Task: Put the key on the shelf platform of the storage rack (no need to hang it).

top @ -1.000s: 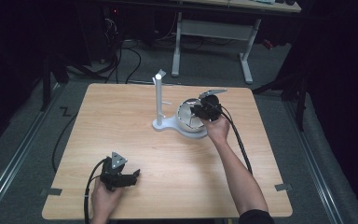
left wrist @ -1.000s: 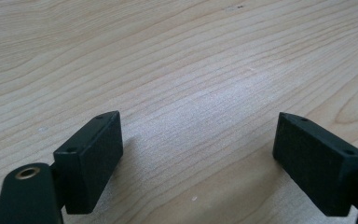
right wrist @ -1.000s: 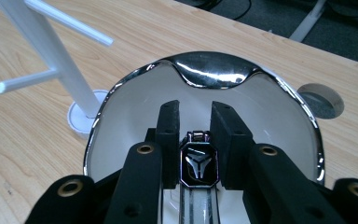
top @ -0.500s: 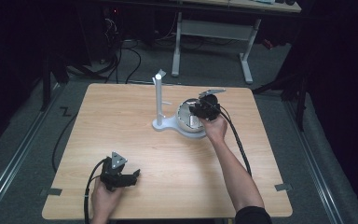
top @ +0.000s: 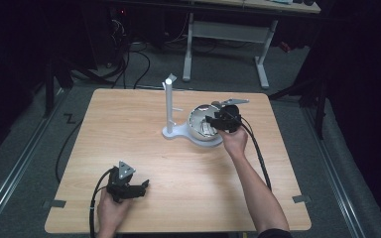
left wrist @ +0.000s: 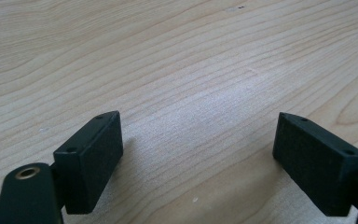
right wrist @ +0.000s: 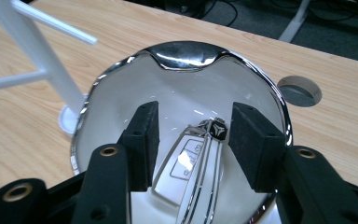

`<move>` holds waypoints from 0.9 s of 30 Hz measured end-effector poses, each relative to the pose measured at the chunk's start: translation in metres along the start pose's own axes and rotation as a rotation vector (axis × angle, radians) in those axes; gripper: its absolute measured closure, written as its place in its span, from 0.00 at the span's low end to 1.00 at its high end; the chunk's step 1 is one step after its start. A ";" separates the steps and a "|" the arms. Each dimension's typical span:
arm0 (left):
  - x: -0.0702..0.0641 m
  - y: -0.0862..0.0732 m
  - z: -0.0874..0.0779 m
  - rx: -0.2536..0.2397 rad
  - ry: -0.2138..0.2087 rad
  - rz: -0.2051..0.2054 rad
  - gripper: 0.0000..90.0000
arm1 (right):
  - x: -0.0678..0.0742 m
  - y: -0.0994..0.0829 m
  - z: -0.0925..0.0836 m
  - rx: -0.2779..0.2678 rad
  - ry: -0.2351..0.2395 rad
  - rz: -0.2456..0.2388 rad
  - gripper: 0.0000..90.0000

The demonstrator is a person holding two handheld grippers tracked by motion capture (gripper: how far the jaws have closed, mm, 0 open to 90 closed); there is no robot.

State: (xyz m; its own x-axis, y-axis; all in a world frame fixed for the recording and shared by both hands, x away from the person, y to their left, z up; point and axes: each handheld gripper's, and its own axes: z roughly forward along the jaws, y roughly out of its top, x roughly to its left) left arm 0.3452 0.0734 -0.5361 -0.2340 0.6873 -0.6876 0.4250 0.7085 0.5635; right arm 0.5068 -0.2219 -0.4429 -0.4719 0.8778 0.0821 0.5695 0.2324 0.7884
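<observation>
Right gripper (right wrist: 193, 140), jaws apart, over shiny chrome bowl (right wrist: 121, 93) beside white pegged stand (top: 169, 106); left gripper (top: 140, 187), jaws apart, near light wooden desk (top: 129, 129) front-left corner.

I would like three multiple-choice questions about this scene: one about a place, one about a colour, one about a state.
1. Where does the left gripper sit?
A. near the table's front edge
B. inside the bowl
C. on the stand

2. What colour is the stand?
A. red
B. white
C. black

3. How is the right gripper?
A. shut on the stand
B. lying on the floor
C. open, over the shiny bowl

Answers: 1 A, the high view shows it low on the table; 2 B, its post is white; 3 C, its jaws stand apart above the bowl.
</observation>
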 end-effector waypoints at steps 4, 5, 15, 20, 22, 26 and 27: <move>0.000 0.000 0.000 0.002 -0.001 -0.003 0.18 | 0.002 -0.005 -0.010 0.001 -0.018 -0.022 0.58; 0.000 0.000 0.000 0.002 -0.001 -0.004 0.18 | 0.001 -0.005 -0.012 -0.005 -0.024 -0.027 0.58; 0.000 0.000 0.000 0.003 -0.002 -0.003 0.18 | -0.007 -0.004 -0.043 -0.058 -0.017 0.014 0.60; 0.000 0.000 0.000 0.002 0.000 -0.007 0.18 | -0.012 -0.003 -0.055 -0.061 -0.002 0.027 0.59; -0.001 0.000 0.000 0.002 0.001 -0.009 0.18 | -0.014 -0.004 -0.058 -0.061 0.008 0.045 0.59; 0.000 0.000 0.000 0.003 0.000 -0.005 0.18 | -0.021 -0.013 -0.064 -0.092 0.040 0.105 0.60; 0.000 0.000 0.000 0.002 0.000 -0.005 0.18 | -0.022 -0.015 -0.065 -0.082 0.037 0.105 0.60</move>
State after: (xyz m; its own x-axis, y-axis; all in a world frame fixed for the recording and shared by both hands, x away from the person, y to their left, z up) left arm 0.3447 0.0731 -0.5359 -0.2364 0.6836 -0.6905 0.4259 0.7116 0.5587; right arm 0.4651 -0.2722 -0.4168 -0.4378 0.8792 0.1880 0.5610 0.1038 0.8213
